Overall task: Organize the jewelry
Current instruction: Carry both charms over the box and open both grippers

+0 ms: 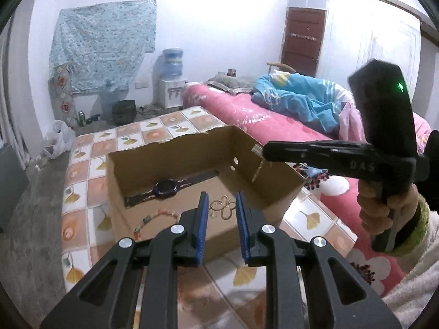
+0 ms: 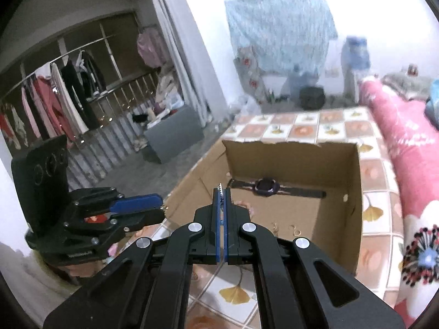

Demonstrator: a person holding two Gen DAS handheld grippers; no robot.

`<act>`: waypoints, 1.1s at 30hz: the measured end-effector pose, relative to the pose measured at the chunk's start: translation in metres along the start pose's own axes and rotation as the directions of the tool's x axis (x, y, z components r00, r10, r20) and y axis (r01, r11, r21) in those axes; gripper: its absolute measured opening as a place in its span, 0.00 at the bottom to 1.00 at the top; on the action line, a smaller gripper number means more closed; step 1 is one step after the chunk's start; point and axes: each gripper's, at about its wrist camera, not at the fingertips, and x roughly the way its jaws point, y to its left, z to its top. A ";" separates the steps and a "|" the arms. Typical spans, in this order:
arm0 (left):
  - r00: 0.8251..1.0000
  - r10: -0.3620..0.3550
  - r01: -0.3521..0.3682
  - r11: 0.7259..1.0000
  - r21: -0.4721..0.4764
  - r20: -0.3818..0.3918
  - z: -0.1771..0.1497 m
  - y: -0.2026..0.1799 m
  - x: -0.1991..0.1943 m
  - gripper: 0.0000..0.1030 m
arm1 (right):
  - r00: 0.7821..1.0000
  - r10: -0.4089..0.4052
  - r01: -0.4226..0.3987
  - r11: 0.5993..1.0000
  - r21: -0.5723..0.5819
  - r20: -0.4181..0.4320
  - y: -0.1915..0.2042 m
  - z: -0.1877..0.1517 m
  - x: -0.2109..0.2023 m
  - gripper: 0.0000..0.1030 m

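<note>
An open cardboard box stands on a tiled table. Inside lie a dark wristwatch, a beaded bracelet and a gold clover piece. My left gripper is open and empty, over the box's near edge. My right gripper is shut on a small silvery chain that hangs at the box's right corner. In the right wrist view the right gripper pinches the chain over the box, with the watch and small rings below. The left gripper is at the box's left.
The tiled table stands against a pink bed with a blue quilt. A water dispenser and a dark bag stand by the far wall. A clothes rail and a grey bin are to the left.
</note>
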 end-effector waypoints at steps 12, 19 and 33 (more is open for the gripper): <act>0.956 -0.078 0.038 0.989 -0.144 -0.284 0.014 0.039 0.137 0.20 | 0.945 0.030 0.005 0.994 0.107 -0.325 -0.072 0.036 0.102 0.06; 0.949 -0.098 0.028 0.972 -0.232 -0.300 0.006 0.054 0.145 0.36 | 0.938 -0.002 0.055 0.988 0.143 -0.346 -0.096 0.035 0.115 0.10; 0.987 -0.062 0.021 0.964 -0.266 -0.149 0.020 0.047 0.064 0.64 | 0.983 -0.046 0.072 0.987 0.140 -0.180 -0.087 0.038 0.032 0.26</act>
